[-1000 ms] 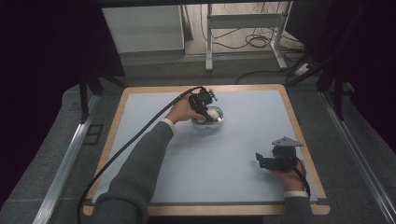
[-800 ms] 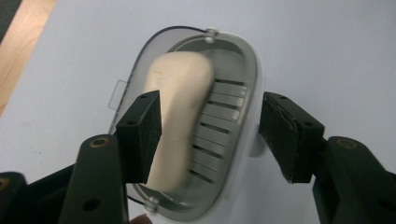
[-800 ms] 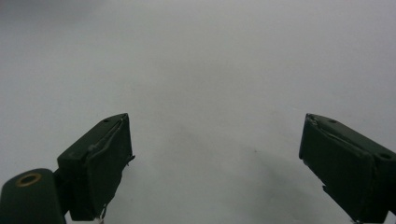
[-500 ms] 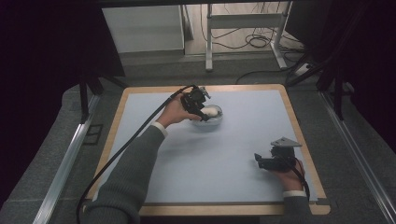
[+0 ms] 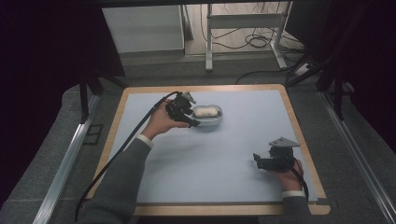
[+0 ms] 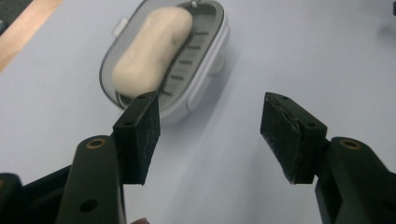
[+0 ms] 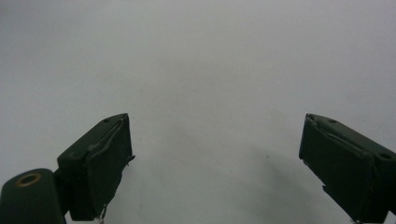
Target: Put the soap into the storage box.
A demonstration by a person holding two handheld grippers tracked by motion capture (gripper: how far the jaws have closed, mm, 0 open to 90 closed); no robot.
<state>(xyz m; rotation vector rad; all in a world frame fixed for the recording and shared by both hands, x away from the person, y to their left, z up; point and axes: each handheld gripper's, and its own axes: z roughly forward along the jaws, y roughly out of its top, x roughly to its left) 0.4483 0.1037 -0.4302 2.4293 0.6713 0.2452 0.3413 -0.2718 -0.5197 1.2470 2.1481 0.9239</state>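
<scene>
My left gripper (image 6: 210, 135) has just been opening, jaws apart, nothing between them. Soap (image 6: 152, 49) lies in its dish (image 6: 205, 70) just beyond. Right gripper (image 7: 215, 158) gapes over bare table (image 5: 233, 158).

The left gripper (image 5: 192, 122) is pulling back from the soap (image 5: 206, 112) in its dish (image 5: 211, 124), drifting toward the table's (image 5: 224, 182) left edge; its jaws have just been opening, nothing between them, leaving the soap uncovered.
</scene>
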